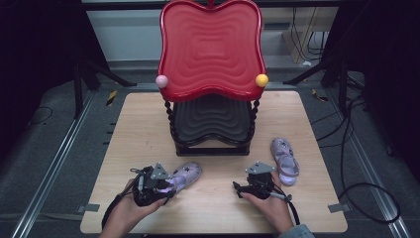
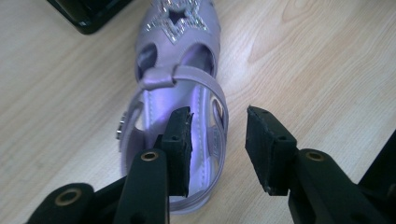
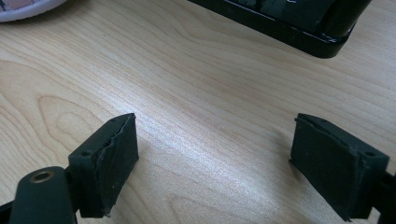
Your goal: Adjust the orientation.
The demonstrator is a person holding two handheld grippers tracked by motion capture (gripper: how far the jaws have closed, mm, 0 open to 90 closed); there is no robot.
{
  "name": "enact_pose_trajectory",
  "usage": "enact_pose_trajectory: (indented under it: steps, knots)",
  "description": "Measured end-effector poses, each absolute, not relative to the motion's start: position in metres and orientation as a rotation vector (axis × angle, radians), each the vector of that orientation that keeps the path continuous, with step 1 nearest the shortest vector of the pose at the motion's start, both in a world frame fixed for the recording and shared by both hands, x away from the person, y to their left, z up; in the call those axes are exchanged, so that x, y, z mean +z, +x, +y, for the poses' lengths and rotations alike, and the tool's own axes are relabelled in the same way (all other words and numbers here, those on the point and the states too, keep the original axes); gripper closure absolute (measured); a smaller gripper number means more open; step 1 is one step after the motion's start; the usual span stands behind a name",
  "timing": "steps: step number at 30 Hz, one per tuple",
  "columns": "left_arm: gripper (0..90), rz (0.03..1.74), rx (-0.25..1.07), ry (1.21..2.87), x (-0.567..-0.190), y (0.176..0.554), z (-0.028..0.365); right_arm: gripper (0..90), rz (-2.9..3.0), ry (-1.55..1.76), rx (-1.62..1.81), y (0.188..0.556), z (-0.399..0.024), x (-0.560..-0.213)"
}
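Note:
Two lilac child's sandals lie on the wooden table (image 1: 148, 124). One sandal (image 1: 187, 174) (image 2: 177, 46), with a glittery star on its toe, lies in front of my left gripper (image 1: 169, 184) (image 2: 218, 122). The jaws stand partly apart astride the sandal's heel side wall, one pad over the insole and one outside, and a gap shows at the wall. The other sandal (image 1: 284, 159) lies just right of my right gripper (image 1: 238, 187) (image 3: 215, 135), which is open wide over bare wood with nothing between its pads.
A two-tier stand rises at the table's middle back: a red wavy tray (image 1: 210, 44) on top and a black tray (image 1: 213, 119) below. A pink ball (image 1: 161, 81) and a yellow ball (image 1: 261, 80) cap its corners. Its black base (image 3: 280, 28) lies close ahead of the right gripper.

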State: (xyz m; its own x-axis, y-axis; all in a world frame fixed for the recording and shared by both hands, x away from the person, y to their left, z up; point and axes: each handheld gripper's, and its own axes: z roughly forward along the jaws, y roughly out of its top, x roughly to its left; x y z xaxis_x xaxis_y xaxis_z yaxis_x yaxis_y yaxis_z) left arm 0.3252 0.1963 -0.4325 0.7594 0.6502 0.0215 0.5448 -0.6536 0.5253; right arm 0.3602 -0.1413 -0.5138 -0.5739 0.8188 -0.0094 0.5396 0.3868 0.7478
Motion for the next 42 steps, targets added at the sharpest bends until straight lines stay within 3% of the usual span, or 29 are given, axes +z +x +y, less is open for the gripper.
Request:
enact_pose_trajectory:
  steps: [10, 18, 23, 42]
  knots:
    - [68.1, 0.909, 0.262, 2.547, -0.453, 0.330, 0.188, 14.9, 2.273, 1.177, 1.015, 0.360, -0.141, -0.514]
    - [82.7, 0.908, 0.251, 2.576, -0.457, 0.334, 0.186, 15.0, 2.273, 1.179, 1.015, 0.360, -0.141, -0.514]
    - [86.1, 0.911, 0.207, 2.580, -0.455, 0.338, 0.190, 15.0, 2.273, 1.178, 1.015, 0.360, -0.141, -0.514]
    - [86.6, 0.904, -0.137, 2.263, -0.426, 0.351, 0.202, 14.9, 2.273, 1.178, 1.016, 0.360, -0.141, -0.514]
